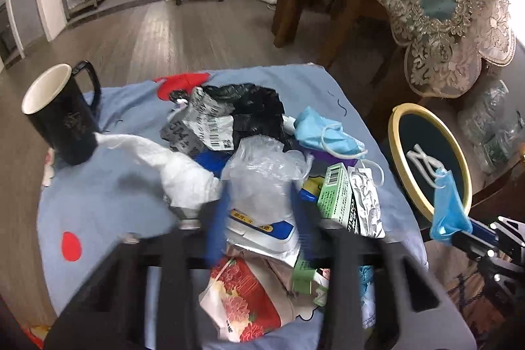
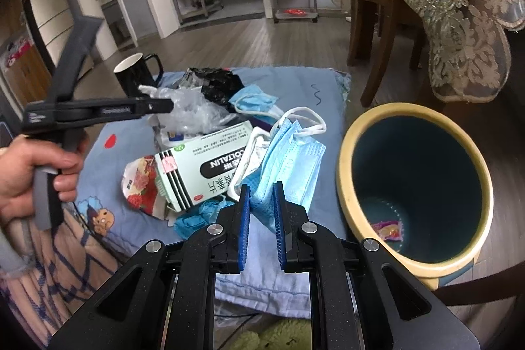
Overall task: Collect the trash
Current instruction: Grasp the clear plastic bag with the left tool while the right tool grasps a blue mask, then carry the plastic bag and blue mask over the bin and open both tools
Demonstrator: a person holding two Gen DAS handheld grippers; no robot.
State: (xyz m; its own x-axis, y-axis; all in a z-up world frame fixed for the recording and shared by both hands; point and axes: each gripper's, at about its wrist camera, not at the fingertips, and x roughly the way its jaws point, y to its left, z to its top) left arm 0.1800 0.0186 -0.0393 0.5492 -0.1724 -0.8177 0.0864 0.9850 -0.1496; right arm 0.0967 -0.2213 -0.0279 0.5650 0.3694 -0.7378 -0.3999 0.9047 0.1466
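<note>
The right gripper (image 2: 261,212) pinches a light blue face mask (image 2: 288,159) between its blue pads, the mask hanging up and away from the tips with its white ear loops trailing at the far end. In the left wrist view the same mask (image 1: 446,209) dangles at the right edge, in front of the bin's mouth. The left gripper (image 1: 259,209) is parted fairly wide, its blurred fingers straddling a crumpled clear plastic bag (image 1: 262,166) without clearly pressing it; whether they touch it cannot be told.

The trash lies heaped on a pale blue cloth (image 1: 108,195). Just left of the held mask sits a white and green medicine box (image 2: 203,166), lying across a red floral packet (image 2: 137,182). Farther off lie a second blue mask (image 2: 254,102) and a black plastic bag (image 2: 220,84). A black mug (image 1: 62,117) with a white inside stands upright at the far left of the cloth.

To the right of the cloth stands a yellow-rimmed bin (image 2: 347,166), dark teal inside, with a small colourful wrapper (image 2: 388,230) at its bottom.
</note>
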